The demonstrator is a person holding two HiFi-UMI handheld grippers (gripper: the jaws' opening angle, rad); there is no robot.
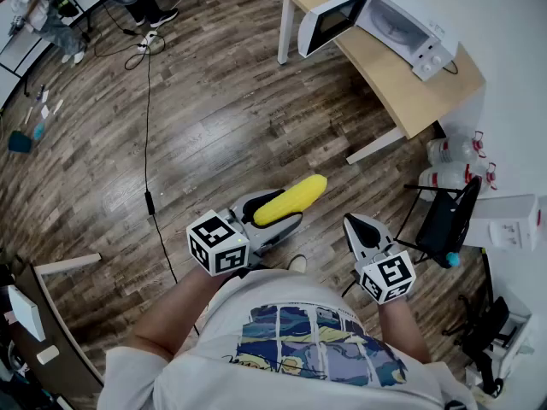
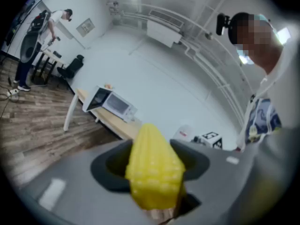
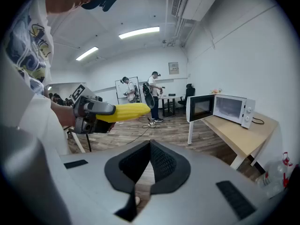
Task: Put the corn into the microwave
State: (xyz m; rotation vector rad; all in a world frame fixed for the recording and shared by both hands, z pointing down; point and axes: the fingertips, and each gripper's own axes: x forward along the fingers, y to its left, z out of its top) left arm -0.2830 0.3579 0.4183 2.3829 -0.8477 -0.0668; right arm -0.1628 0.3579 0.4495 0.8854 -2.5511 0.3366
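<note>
A yellow corn cob (image 1: 295, 198) is clamped in my left gripper (image 1: 285, 210), held low over the wood floor, its tip aimed toward the table. In the left gripper view the corn (image 2: 153, 167) fills the gap between the grey jaws. The white microwave (image 1: 403, 22) stands on a light wooden table (image 1: 402, 84) at the upper right, its door (image 1: 329, 20) swung open. It also shows as the microwave (image 2: 110, 102) and the microwave (image 3: 226, 108). My right gripper (image 1: 355, 223) hangs beside the left one, shut and holding nothing; its pads (image 3: 161, 161) meet at the tip.
Water bottles (image 1: 451, 152) and a black stand (image 1: 446, 219) sit to the right of the table. A black cable (image 1: 147, 118) runs across the floor on the left. A desk corner (image 1: 38, 314) is at lower left. People stand at the room's far side (image 3: 153, 95).
</note>
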